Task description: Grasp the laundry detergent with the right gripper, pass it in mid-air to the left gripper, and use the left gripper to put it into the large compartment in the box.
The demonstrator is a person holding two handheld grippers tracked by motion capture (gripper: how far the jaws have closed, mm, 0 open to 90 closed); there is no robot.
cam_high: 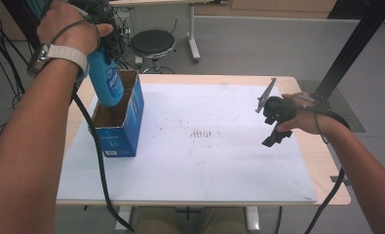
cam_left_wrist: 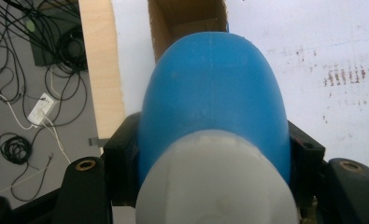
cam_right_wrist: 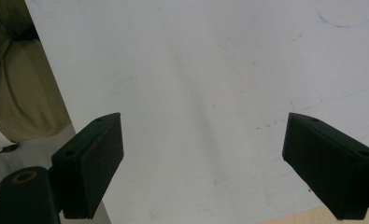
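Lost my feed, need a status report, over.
Left gripper shut on blue bottle, above open box. Right gripper open, empty. Nothing blocking.

Left claw (cam_high: 104, 56) raised, pointing down, clamped tight, right claw (cam_right_wrist: 203, 163) held low, jaws wide apart

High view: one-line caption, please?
Left gripper holds a blue bottle above an open blue box; right gripper open.

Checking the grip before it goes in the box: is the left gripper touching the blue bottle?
Touching: the left gripper view shows both jaws pressed against the blue bottle.
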